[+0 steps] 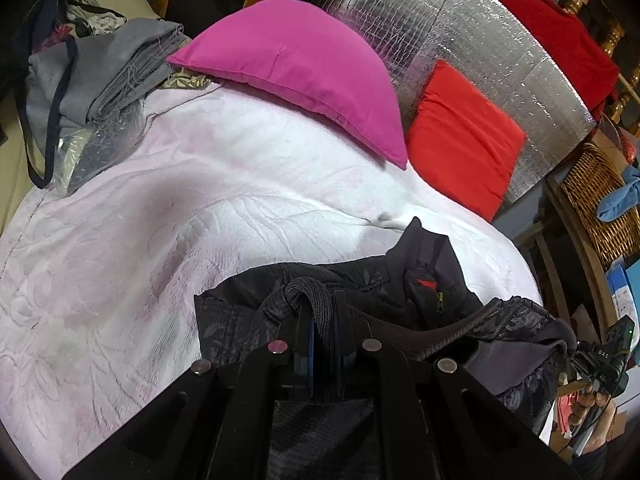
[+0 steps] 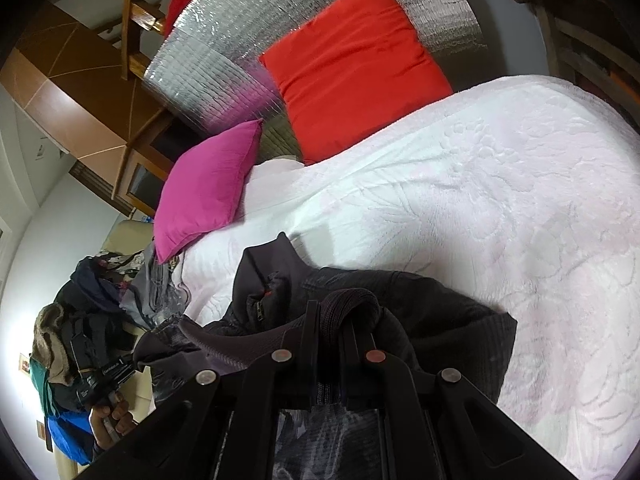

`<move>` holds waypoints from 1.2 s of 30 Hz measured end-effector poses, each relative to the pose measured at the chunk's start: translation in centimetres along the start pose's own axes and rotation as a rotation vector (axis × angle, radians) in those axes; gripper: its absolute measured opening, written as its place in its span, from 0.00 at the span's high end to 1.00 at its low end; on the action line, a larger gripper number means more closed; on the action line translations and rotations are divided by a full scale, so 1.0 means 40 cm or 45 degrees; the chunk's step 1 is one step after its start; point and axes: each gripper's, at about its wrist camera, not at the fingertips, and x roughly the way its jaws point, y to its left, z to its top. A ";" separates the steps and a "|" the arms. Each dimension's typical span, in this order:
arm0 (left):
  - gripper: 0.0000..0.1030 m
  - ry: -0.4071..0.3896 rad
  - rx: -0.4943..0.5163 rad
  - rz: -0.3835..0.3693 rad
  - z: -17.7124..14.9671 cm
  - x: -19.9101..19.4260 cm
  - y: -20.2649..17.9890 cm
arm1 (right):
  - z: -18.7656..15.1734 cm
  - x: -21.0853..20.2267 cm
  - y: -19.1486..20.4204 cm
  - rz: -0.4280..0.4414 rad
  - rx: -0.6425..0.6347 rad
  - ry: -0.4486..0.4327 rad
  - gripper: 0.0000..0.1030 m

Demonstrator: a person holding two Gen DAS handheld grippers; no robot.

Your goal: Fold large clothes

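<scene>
A black jacket (image 1: 400, 280) with a ribbed hem lies partly on the white bedspread (image 1: 200, 220). My left gripper (image 1: 323, 312) is shut on the jacket's ribbed hem, which bunches up between the jaws. My right gripper (image 2: 334, 316) is shut on another part of the same ribbed hem; the jacket (image 2: 440, 312) hangs between the two grippers near the bed's edge. Its collar (image 2: 272, 264) stands up behind. The right gripper's body shows at the right edge of the left wrist view (image 1: 604, 356); the left one shows low at left in the right wrist view (image 2: 104, 376).
A magenta pillow (image 1: 296, 68) and a red pillow (image 1: 460, 140) lean on a silver foil headboard (image 1: 480, 32). A heap of grey clothes (image 1: 100, 80) lies at the bed's far left. A wicker basket (image 1: 596, 200) stands at right. More clothes (image 2: 80, 320) pile beside the bed.
</scene>
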 end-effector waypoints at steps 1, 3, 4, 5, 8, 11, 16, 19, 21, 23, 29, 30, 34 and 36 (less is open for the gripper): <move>0.93 0.004 0.000 0.005 0.003 0.012 0.003 | 0.003 0.010 -0.004 -0.002 0.005 0.004 0.93; 0.92 0.013 -0.005 0.012 0.008 0.032 0.009 | 0.010 0.030 -0.015 -0.007 0.013 0.013 0.93; 0.93 0.019 -0.011 0.014 0.010 0.042 0.013 | 0.013 0.037 -0.019 -0.008 0.017 0.016 0.93; 0.92 0.023 -0.014 0.016 0.012 0.051 0.015 | 0.017 0.046 -0.023 -0.010 0.021 0.019 0.93; 0.92 0.030 -0.015 0.025 0.016 0.076 0.020 | 0.024 0.067 -0.032 -0.019 0.026 0.028 0.93; 0.93 0.036 -0.021 0.030 0.018 0.097 0.023 | 0.032 0.084 -0.041 -0.025 0.033 0.036 0.93; 0.92 0.052 -0.022 0.040 0.022 0.125 0.029 | 0.040 0.111 -0.054 -0.039 0.049 0.053 0.93; 0.92 0.057 -0.023 0.046 0.022 0.141 0.033 | 0.042 0.127 -0.066 -0.048 0.063 0.063 0.93; 0.92 0.064 -0.022 0.052 0.022 0.153 0.034 | 0.042 0.138 -0.076 -0.053 0.078 0.071 0.93; 0.92 0.071 -0.016 0.060 0.022 0.165 0.035 | 0.041 0.148 -0.086 -0.061 0.086 0.080 0.93; 0.92 0.085 -0.008 0.071 0.023 0.200 0.038 | 0.041 0.164 -0.104 -0.075 0.101 0.089 0.93; 0.92 0.090 -0.007 0.073 0.023 0.207 0.038 | 0.041 0.166 -0.105 -0.078 0.101 0.090 0.93; 0.92 0.100 -0.001 0.081 0.025 0.229 0.040 | 0.039 0.182 -0.117 -0.091 0.117 0.099 0.93; 0.92 0.103 0.002 0.085 0.026 0.239 0.041 | 0.037 0.192 -0.125 -0.099 0.126 0.106 0.93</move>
